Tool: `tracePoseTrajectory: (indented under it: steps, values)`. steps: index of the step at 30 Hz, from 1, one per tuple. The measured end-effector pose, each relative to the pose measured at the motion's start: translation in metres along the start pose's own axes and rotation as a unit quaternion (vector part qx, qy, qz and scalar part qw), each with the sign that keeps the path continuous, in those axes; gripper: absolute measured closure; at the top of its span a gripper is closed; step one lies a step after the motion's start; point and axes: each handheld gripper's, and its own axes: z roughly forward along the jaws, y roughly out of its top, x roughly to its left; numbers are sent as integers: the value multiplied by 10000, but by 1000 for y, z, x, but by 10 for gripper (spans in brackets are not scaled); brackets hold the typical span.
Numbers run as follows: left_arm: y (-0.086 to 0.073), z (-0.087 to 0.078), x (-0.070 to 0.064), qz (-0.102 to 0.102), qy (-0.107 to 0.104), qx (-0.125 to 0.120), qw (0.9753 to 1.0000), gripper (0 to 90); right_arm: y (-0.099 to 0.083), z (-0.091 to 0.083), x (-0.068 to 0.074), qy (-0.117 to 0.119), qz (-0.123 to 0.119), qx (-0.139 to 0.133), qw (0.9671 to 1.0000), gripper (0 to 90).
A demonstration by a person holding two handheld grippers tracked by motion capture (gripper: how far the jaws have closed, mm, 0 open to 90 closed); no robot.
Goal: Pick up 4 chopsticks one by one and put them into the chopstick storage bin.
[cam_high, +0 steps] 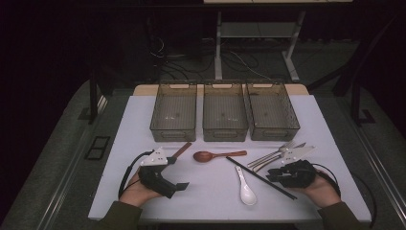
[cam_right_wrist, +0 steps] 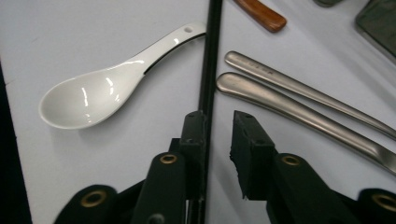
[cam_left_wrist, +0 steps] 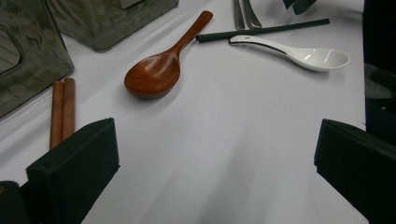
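The black chopstick (cam_high: 261, 178) lies flat on the white counter (cam_high: 210, 201), right of centre, its long axis running diagonally: the far end points toward the wooden spoon's handle, the near end toward the person's right hand. In the right gripper view the black chopstick (cam_right_wrist: 208, 70) runs straight up the frame and passes under the left jaw of the right tongs (cam_right_wrist: 219, 140), not through the gap between the jaws; those jaws stand a little apart with nothing clamped between them. In the high view the right tongs (cam_high: 277, 175) sit just beside the stick's near half.

Just left of the chopstick lies the white ceramic spoon (cam_right_wrist: 107, 91), bowl up, its handle tip almost touching the stick. To the right lie two metal handles (cam_right_wrist: 299, 109), side by side and angled away from it; in the high view they end in a fork (cam_high: 275, 154). The wooden spoon (cam_left_wrist: 161, 65) rests beyond the stick's far end, its handle tip near that end.

The left tongs (cam_left_wrist: 215, 158) are spread wide over bare counter, holding nothing. A pair of brown chopsticks (cam_left_wrist: 62, 112) lies parallel just beside the left jaw. Three translucent bins (cam_high: 224, 110) stand in a row at the far side, well apart from the black chopstick
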Motion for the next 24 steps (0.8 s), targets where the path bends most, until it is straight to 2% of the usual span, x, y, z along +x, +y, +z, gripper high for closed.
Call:
tracePoseTrajectory:
  steps: [5,13,24]
  values:
    - [0,1,-1,-6,-1,-9,10000,0,1,5,-2,24,72,42,10000,793]
    - [0,2,-1,-46,-11,-34,10000,0,4,17,0,44,-8,203,9998,814]
    - [0,2,-2,-40,-26,-38,10000,0,5,21,0,148,36,248,9996,818]
